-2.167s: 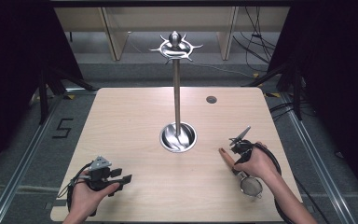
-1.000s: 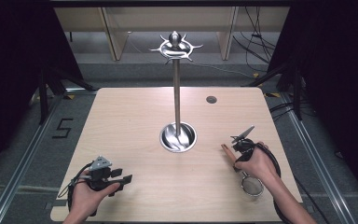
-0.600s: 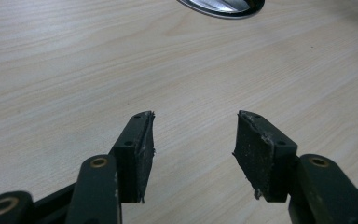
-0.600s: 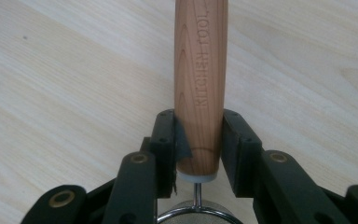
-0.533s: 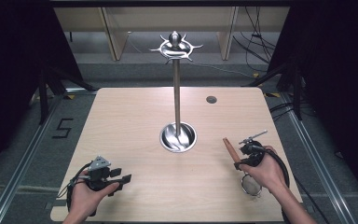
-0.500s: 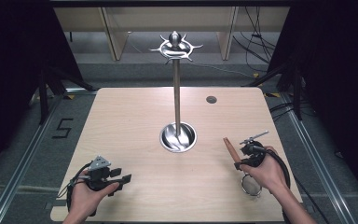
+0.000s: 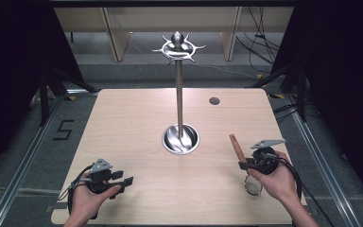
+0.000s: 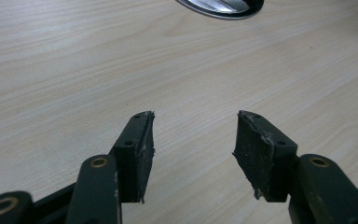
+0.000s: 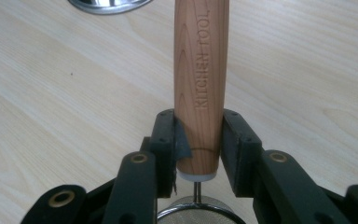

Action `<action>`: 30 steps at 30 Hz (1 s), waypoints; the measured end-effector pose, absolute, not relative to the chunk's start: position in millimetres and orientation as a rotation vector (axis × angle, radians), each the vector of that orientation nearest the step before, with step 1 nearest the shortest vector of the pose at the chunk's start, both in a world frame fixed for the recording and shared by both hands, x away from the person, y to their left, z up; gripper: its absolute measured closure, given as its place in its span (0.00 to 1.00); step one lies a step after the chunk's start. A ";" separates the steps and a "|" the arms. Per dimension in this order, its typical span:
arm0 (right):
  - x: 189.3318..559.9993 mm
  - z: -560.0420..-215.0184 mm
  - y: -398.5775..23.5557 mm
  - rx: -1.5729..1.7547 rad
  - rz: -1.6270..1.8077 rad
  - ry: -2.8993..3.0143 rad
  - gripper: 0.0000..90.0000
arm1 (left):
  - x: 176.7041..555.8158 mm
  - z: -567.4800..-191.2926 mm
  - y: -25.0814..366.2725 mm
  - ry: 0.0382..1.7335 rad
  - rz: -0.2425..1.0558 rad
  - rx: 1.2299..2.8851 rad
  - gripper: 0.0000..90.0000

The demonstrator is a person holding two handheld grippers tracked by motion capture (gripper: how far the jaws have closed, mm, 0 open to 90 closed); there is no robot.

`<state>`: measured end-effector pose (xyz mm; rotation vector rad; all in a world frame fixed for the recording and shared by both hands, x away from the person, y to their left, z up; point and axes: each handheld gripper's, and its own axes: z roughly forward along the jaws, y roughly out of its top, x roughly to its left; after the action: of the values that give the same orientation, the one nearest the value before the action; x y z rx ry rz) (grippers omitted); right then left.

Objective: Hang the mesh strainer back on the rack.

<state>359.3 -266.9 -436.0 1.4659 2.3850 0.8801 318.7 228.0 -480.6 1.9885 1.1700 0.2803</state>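
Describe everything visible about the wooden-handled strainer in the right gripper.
The strainer has a round, light reddish-brown wooden handle stamped KITCHEN TOOL along its length, a white collar at its lower end, and a thin metal stem leading to a round, metal-rimmed fine mesh bowl. The right gripper clamps the handle near the collar, black pads pressing on both sides. In the high view the handle slants up and away toward the stand's base while the mesh bowl hangs below the hand, at the table's near right.

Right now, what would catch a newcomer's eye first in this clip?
The tall metal stand at the table's middle, with hooked arms on top and a shiny round base. Next, the right gripper near the table's right edge, shut on a wooden-handled strainer stamped KITCHEN TOOL. The left gripper rests open.
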 end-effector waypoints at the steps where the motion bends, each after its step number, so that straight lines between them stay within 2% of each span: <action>1: 359.5 -437.1 -267.9 1.435 0.889 2.381 0.77 | 318.8 -480.7 227.8 1.171 0.280 1.985 0.51; 20: 358.7 -426.3 -272.1 1.300 1.041 2.257 0.77 | 318.6 -480.8 227.7 1.169 0.276 1.984 0.51; 30: 357.0 -414.5 -273.4 1.336 1.147 2.171 0.77 | 319.3 -481.5 227.1 1.169 0.265 1.976 0.51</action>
<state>357.0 -273.4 -414.5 1.3361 2.1708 1.1473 319.3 227.1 -481.5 1.9763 1.1690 0.2652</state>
